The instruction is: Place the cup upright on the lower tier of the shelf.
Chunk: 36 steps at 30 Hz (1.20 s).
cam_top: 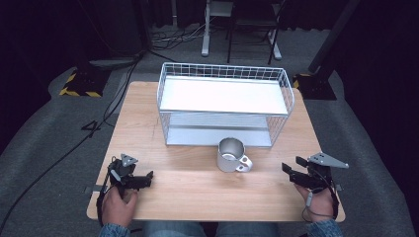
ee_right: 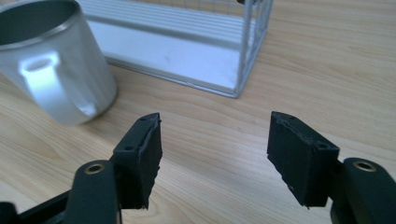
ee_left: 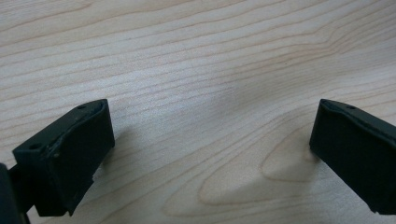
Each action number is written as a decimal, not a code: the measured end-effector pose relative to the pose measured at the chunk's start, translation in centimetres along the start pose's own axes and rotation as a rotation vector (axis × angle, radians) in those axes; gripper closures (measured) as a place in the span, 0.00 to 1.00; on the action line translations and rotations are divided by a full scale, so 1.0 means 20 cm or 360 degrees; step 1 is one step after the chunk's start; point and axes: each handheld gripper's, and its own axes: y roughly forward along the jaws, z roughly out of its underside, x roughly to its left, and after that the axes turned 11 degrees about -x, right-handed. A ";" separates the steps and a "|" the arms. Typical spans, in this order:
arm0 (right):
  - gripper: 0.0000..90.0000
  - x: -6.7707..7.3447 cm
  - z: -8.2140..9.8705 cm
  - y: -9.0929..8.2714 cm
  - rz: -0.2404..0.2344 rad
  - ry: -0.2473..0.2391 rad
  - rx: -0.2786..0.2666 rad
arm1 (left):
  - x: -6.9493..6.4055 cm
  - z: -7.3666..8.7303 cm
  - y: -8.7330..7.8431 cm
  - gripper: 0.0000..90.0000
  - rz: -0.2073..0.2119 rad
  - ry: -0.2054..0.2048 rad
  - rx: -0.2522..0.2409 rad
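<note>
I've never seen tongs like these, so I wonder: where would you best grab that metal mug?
Probably by the handle, coming from the right with the right tongs. The mug stands upright in front of the rack, and its handle points toward the person's right, facing those open tongs. Pinching the rim is another option.

No readable text, label, brand, number showing anywhere: none on mug, wire rack, table. Yellow-black hazard stripes marking stand base, carrying no words.
</note>
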 end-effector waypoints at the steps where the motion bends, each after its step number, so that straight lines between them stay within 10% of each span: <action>1: 0.40 0.01 -0.01 -0.01 -0.0015 0.0015 -0.0015 | 0.00 0.00 0.00 0.00 0.0000 0.0003 0.0000; 36: 0.38 0.35 -0.15 0.18 -0.0515 -0.0151 0.0065 | 0.00 0.00 0.00 0.00 0.0001 0.0007 0.0000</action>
